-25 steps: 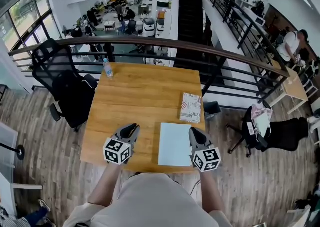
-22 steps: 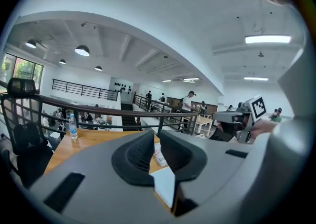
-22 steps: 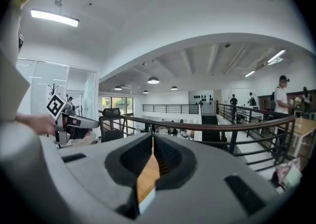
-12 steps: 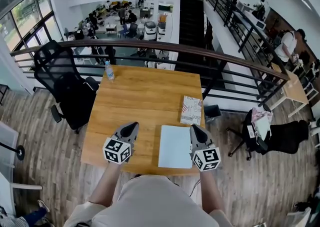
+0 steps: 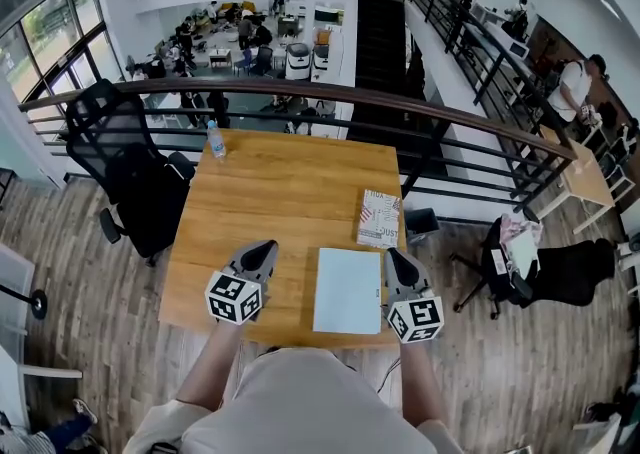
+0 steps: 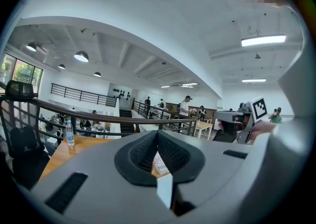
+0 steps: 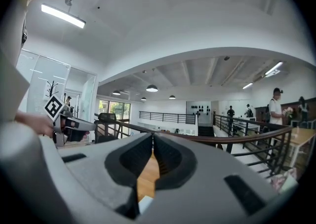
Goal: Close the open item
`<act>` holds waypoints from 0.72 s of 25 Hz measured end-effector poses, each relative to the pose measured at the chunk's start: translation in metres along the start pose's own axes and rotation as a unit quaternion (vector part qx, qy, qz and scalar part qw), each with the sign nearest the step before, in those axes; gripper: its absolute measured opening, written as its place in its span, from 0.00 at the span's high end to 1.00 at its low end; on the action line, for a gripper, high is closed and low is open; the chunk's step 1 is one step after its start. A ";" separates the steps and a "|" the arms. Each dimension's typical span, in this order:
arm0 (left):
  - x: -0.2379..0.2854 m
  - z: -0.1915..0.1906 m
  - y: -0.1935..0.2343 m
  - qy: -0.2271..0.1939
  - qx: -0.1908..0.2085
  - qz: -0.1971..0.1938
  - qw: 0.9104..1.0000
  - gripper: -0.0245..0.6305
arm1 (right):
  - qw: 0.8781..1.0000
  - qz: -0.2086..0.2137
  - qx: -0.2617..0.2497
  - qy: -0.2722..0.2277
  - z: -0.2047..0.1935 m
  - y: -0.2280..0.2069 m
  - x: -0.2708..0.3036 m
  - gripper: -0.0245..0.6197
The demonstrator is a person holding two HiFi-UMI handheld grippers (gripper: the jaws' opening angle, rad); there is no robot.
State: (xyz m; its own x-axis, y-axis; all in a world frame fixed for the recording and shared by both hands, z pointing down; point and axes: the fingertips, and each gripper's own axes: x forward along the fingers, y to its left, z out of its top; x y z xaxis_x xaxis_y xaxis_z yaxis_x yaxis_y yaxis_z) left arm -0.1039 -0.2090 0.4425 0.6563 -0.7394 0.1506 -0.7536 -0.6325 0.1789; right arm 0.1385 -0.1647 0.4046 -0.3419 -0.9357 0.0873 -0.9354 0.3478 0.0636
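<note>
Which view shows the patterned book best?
Head view: the patterned book lies whole near the right edge of the table. Left gripper view catches only a sliver of it; right gripper view doesn't show it.

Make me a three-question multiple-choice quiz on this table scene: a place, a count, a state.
1. Where does the water bottle stand?
A. the table's far left corner
B. on the black chair
C. on the floor

2. Grippers aside, how many things are on the table?
A. one
B. three
C. five

3. How is the left gripper?
A. wide open
B. shut on the bottle
C. shut, empty

Answers:
1 A, it stands by that corner's edge.
2 B, the bottle, a patterned book and a white flat item.
3 C, its pads meet with nothing between.
</note>
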 end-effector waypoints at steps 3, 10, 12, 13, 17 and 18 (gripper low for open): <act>-0.002 -0.003 -0.001 0.001 -0.005 0.000 1.000 0.97 | 1.000 -0.001 -0.005 0.001 0.000 0.002 -0.003 0.94; -0.002 -0.004 -0.004 0.002 -0.004 -0.002 1.000 0.97 | 1.000 0.002 -0.005 0.000 -0.003 0.005 -0.007 0.94; -0.001 -0.005 -0.005 0.002 -0.004 -0.002 1.000 0.97 | 1.000 0.003 -0.004 0.000 -0.004 0.004 -0.007 0.94; 0.000 -0.006 -0.005 0.002 -0.004 -0.002 1.000 0.97 | 1.000 0.003 -0.003 -0.001 -0.004 0.004 -0.006 0.94; 0.002 -0.007 -0.006 0.004 -0.006 0.000 1.000 0.97 | 1.000 0.005 0.000 -0.002 -0.004 0.002 -0.005 0.94; 0.002 -0.007 -0.006 0.003 -0.007 0.001 1.000 0.97 | 1.000 0.005 -0.001 -0.002 -0.004 0.003 -0.005 0.94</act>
State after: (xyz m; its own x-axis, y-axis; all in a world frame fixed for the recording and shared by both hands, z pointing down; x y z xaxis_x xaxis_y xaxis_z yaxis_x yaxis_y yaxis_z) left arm -0.0982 -0.2051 0.4482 0.6554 -0.7388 0.1571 -0.7541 -0.6281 0.1920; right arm 0.1382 -0.1590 0.4080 -0.3523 -0.9320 0.0847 -0.9315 0.3580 0.0644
